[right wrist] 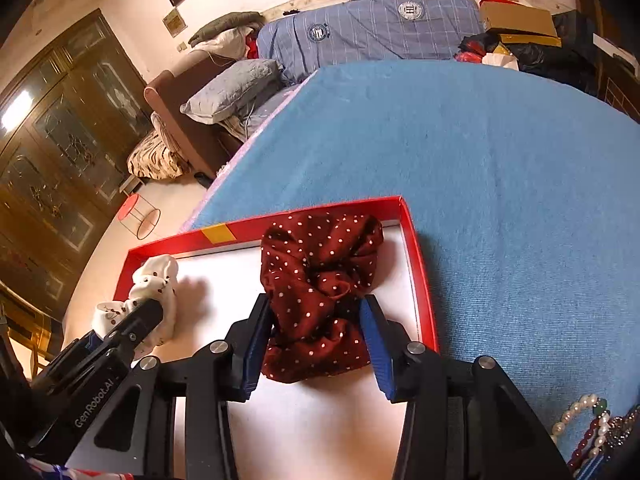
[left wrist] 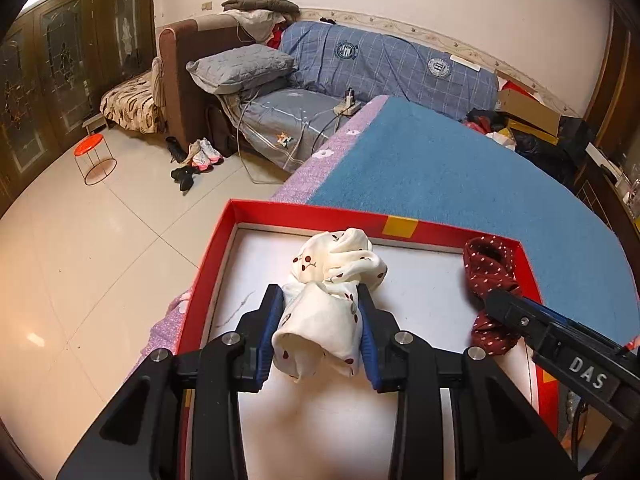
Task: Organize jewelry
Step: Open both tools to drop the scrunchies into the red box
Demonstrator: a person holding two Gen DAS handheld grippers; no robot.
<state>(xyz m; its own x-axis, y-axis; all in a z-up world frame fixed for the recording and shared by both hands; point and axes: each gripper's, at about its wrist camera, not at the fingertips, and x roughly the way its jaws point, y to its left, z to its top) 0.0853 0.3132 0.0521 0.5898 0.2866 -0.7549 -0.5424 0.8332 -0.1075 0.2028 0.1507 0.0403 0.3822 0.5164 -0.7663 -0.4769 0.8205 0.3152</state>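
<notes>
Cream cherry-print scrunchie [left wrist: 328, 300] flanked by left gripper [left wrist: 322, 304] pads, contact unclear; maroon dotted scrunchie [right wrist: 320, 292] bracketed by right gripper [right wrist: 318, 308], jaws parted. Both laid in red box [right wrist: 416, 272].

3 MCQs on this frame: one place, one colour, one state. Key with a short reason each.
1. Where does the dark red dotted scrunchie lie?
A. On the blue cloth
B. Inside the red tray
C. On the floor

2. What prints the cream scrunchie?
A. Blue stripes
B. Green leaves
C. Dark red cherries

3. What is between the left gripper fingers?
A. Cream scrunchie
B. Pearl string
C. Nothing

Key: 1 B, it rests on the tray's white floor near the right wall. 2 C, small cherries dot the cloth. 3 A, the blue pads flank it.
</notes>
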